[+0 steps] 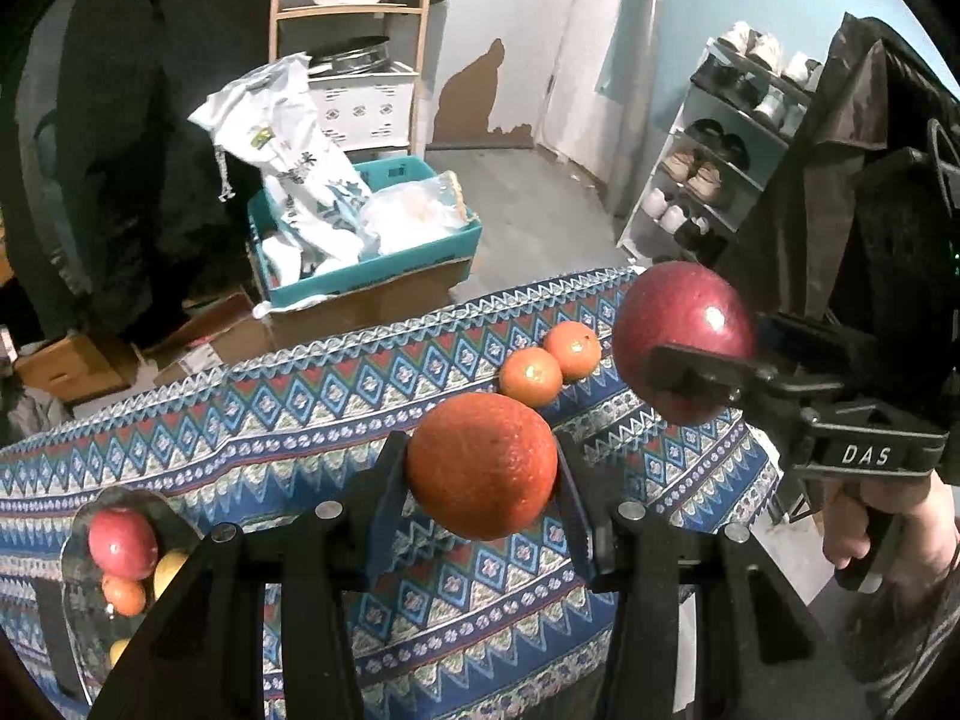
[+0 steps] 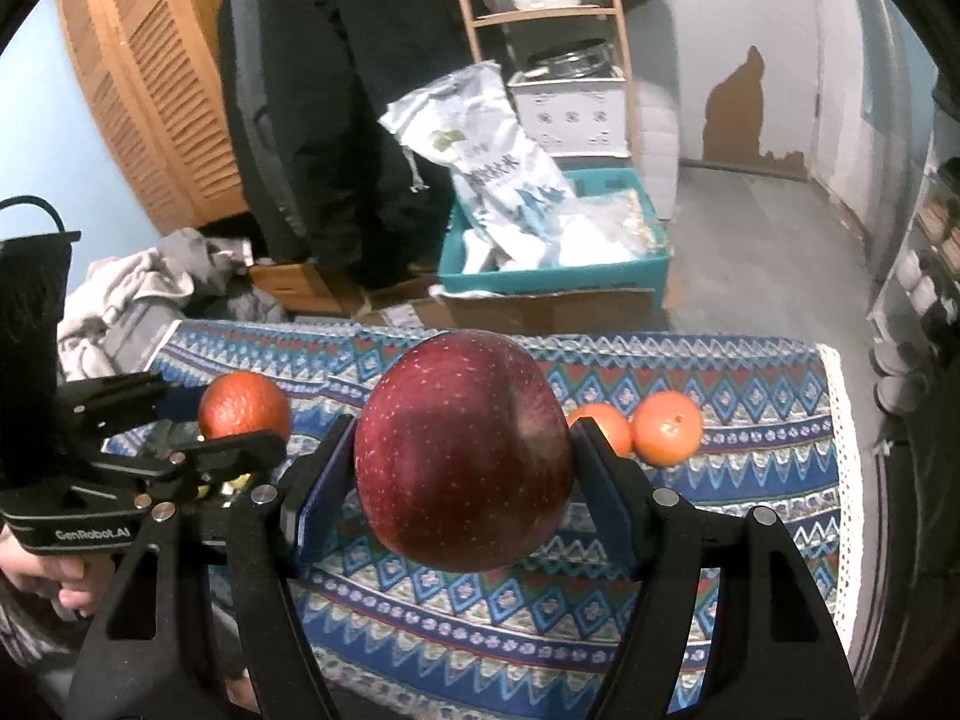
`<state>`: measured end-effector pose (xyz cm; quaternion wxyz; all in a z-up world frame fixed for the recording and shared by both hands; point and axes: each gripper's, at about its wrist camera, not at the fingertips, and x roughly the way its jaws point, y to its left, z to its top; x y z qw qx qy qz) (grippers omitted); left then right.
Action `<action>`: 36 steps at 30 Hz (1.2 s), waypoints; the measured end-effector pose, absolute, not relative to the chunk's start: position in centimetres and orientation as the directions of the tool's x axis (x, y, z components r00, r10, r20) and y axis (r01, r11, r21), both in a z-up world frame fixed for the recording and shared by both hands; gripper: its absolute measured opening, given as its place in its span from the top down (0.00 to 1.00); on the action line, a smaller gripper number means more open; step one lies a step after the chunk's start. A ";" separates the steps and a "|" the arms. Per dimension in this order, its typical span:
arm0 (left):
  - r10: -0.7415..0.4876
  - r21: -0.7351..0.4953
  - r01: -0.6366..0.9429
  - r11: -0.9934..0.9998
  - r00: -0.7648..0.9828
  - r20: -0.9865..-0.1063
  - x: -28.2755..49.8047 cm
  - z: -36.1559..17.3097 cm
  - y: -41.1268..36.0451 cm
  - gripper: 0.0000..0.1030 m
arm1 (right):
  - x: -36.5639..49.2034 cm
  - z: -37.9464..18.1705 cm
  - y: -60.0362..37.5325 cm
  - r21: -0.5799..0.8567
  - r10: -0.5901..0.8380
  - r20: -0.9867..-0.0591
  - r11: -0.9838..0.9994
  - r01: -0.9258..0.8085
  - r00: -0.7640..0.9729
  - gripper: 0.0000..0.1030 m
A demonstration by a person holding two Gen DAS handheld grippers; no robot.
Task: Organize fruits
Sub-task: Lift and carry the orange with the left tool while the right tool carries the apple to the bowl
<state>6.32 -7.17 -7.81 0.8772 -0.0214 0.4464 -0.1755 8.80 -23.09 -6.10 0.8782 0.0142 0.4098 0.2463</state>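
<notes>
My left gripper (image 1: pixel 482 471) is shut on a large orange (image 1: pixel 482 465) and holds it above the patterned tablecloth (image 1: pixel 288 420). My right gripper (image 2: pixel 463 456) is shut on a dark red apple (image 2: pixel 463 450), also held above the cloth; it shows in the left wrist view (image 1: pixel 684 336) at the right. Two small mandarins (image 1: pixel 549 363) lie side by side on the cloth near the far edge, also in the right wrist view (image 2: pixel 666 427). A clear glass plate (image 1: pixel 84 618) at the left holds a red apple (image 1: pixel 123 543), a small orange and yellow fruit.
The table's far edge drops to a floor with a teal box (image 1: pixel 372 267) of bags on cardboard. A shoe rack (image 1: pixel 708 162) stands at the right, a wooden shelf (image 1: pixel 354 12) behind. A person in dark clothes (image 2: pixel 336 90) stands beyond the table.
</notes>
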 end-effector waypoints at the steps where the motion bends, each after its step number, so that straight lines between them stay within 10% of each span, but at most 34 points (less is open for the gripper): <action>1: -0.327 -0.198 0.283 0.938 0.542 -0.774 6.1 -7.8 -6.8 0.54 | 8.7 -5.9 -22.8 0.225 0.447 -0.712 0.876 -0.427 0.541 0.30; 36: -0.210 -0.251 0.023 0.968 0.625 -0.751 0.8 -8.7 9.2 0.54 | 8.4 -5.7 -6.9 0.309 0.595 -0.715 0.741 -0.597 0.368 0.30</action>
